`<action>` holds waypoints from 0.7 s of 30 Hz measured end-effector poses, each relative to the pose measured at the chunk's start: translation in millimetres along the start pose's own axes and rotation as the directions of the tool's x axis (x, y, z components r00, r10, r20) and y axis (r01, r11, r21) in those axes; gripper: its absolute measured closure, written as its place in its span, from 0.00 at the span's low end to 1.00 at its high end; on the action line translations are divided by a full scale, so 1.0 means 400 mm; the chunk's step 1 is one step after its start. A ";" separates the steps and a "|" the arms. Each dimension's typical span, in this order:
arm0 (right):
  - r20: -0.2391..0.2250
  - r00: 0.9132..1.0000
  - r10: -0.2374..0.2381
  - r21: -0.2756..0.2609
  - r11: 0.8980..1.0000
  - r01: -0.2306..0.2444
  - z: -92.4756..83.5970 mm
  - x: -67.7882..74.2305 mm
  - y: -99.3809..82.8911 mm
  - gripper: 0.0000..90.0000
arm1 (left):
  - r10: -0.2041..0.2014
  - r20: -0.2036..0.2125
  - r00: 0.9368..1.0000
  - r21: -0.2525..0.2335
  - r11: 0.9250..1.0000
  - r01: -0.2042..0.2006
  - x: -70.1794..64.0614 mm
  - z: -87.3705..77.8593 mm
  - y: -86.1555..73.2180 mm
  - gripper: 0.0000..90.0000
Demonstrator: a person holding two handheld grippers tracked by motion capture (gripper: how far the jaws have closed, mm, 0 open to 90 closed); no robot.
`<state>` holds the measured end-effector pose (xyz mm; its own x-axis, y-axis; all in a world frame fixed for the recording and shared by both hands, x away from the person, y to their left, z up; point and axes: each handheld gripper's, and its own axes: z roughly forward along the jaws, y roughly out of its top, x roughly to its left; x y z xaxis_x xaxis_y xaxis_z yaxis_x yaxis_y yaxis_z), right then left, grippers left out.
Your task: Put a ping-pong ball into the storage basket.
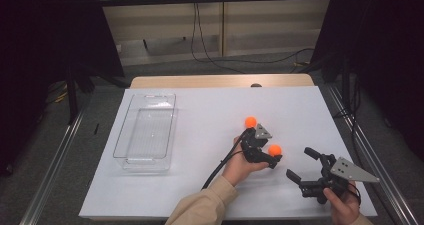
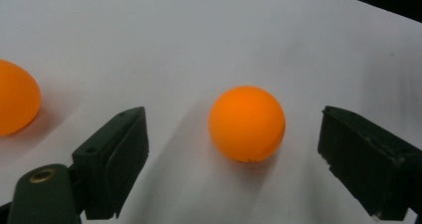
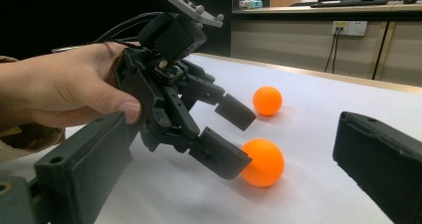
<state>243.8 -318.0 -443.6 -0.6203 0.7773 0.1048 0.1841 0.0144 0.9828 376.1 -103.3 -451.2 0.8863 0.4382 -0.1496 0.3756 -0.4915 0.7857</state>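
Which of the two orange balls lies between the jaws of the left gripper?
The nearer ball, by the person's hand; the other ball lies farther back, outside the jaws.

Two orange balls lie on the white sheet (image 1: 210, 110), both to the right of the clear tray (image 1: 145, 157): the near ball (image 1: 274, 149) farther from the tray, the far ball (image 1: 250, 121) closer to it. One tray stands there. Two grippers are over the sheet, the left gripper (image 1: 267, 157) at the near ball and the right gripper (image 1: 301, 165) beyond it from the tray. One sheet covers one table (image 1: 220, 80).
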 end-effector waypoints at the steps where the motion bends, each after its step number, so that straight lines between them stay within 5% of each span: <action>1: 0.000 1.000 0.000 0.000 1.000 0.000 0.000 0.000 0.000 0.01 | 0.002 0.000 1.000 0.003 1.000 -0.002 0.001 0.001 0.000 0.14; 21: 0.000 1.000 -0.001 0.001 1.000 0.001 0.000 0.000 0.000 0.01 | -0.008 0.034 0.999 0.023 1.000 0.007 0.004 0.027 -0.003 0.29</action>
<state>243.8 -318.2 -443.6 -0.6203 0.7775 0.1038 0.1841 0.0156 0.9828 379.7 -110.1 -458.9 0.8919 0.4164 -0.1761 0.3881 -0.5054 0.7707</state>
